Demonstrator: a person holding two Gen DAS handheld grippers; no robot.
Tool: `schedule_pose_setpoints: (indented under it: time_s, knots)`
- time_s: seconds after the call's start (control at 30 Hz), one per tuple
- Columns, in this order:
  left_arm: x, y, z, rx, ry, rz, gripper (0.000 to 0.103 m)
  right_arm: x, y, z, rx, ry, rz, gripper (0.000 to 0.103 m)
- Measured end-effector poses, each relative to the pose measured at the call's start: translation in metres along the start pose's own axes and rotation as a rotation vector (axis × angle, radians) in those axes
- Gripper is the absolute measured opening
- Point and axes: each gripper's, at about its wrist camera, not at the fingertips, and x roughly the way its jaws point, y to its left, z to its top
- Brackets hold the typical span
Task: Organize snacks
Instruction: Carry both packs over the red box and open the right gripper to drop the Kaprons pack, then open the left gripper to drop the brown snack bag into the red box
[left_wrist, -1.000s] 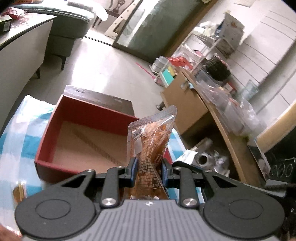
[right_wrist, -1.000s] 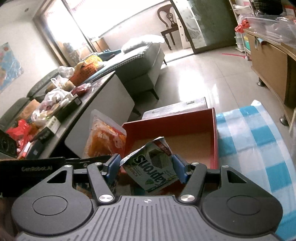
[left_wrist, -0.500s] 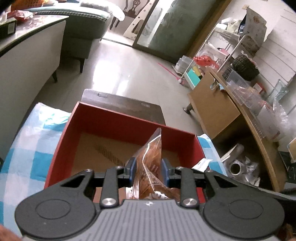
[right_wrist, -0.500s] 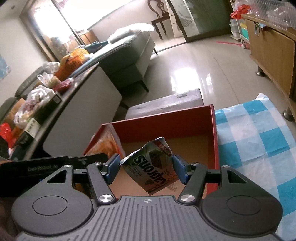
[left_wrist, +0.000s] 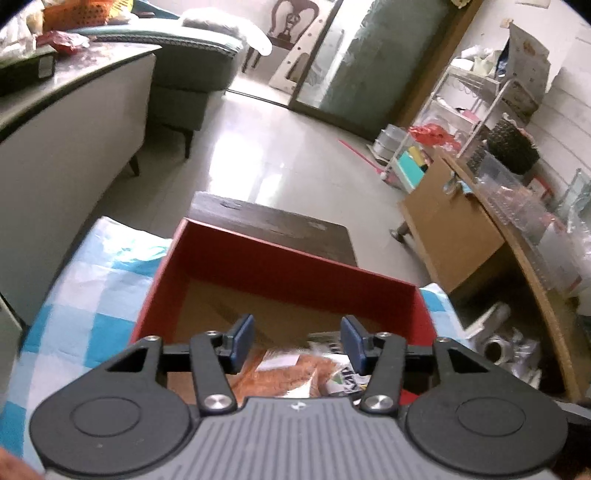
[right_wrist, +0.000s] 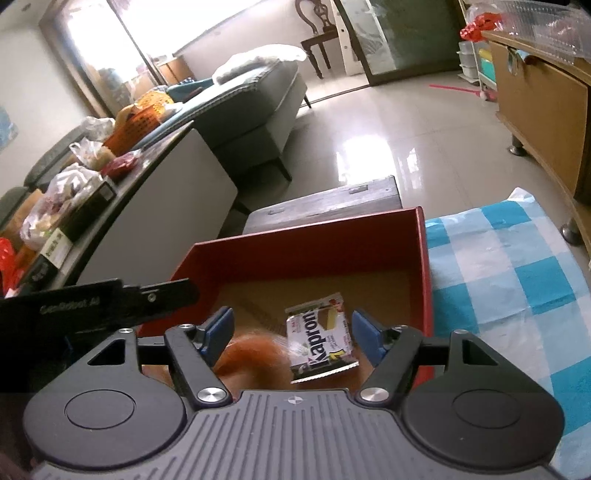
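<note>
Both tools hang over the near end of the red box (left_wrist: 284, 266), which sits on the blue-and-white checked cloth (left_wrist: 85, 288) covering the bench, its far wall toward the bench's far edge. The left tool (left_wrist: 297, 341) has its jaws opening; the orange snack pouch (left_wrist: 280, 376) lies below and between them on the box's brown floor, blurred, and the blue pads do not touch it. The right tool (right_wrist: 291, 334) is also opening its jaws, and the Kapron wafer packet (right_wrist: 321, 338) lies flat on the box floor between them, clear of both pads, close to the box's right wall. In the right wrist view the orange snack pouch (right_wrist: 255, 354) shows as a blur just left of the wafer packet, touching or overlapping its edge. The dark lid (left_wrist: 273, 225) lies behind the box's far wall.
</note>
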Motion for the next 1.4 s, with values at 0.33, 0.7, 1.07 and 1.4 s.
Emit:
schedule_pose_setpoints:
  time_s: [0.33, 0.7, 1.07, 1.4]
  knots:
    - [-0.014, 0.001, -0.005, 0.028, -0.004, 0.004, 0.053, -0.010, 0.011, -0.007, -0.030, 0.012, -0.013, 0.082]
    - [-0.044, 0.010, -0.024, 0.084, -0.015, 0.084, 0.055, -0.022, 0.031, -0.024, -0.077, 0.024, -0.040, 0.087]
    - [-0.065, 0.014, -0.047, 0.126, -0.003, 0.119, 0.055, -0.031, 0.042, -0.043, -0.085, 0.050, -0.030, 0.088]
    - [-0.075, 0.016, -0.065, 0.155, 0.013, 0.135, 0.060, -0.038, 0.046, -0.060, -0.077, 0.077, -0.026, 0.088]
